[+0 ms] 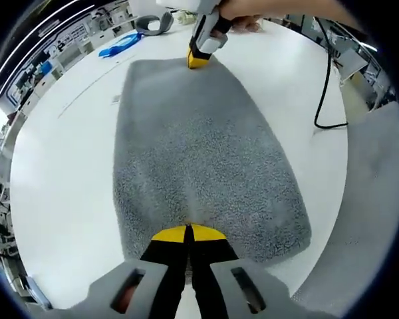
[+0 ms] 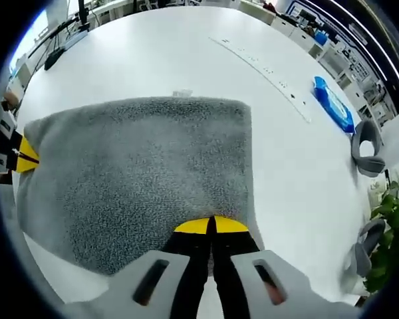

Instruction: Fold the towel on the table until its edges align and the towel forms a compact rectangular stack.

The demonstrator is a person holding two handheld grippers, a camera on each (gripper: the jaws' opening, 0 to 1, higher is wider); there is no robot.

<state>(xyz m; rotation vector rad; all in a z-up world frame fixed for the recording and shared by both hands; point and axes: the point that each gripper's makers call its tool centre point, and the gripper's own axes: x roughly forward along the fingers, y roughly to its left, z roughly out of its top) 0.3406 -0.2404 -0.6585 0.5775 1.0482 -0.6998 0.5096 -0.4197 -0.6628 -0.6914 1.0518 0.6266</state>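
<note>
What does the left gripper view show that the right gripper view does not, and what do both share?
Left gripper view: a person's hand holding the right claw at the towel's far edge, and a black cable. Right gripper view: a green plant and the left claw at the towel's side. Shared: the grey towel flat on the white table, and a blue packet.

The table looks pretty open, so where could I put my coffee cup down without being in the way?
Bare white table lies beyond the grey towel, and between the towel and the blue packet. The edge by the packet and grey headrests is crowded. Both grippers pinch opposite towel edges.
</note>
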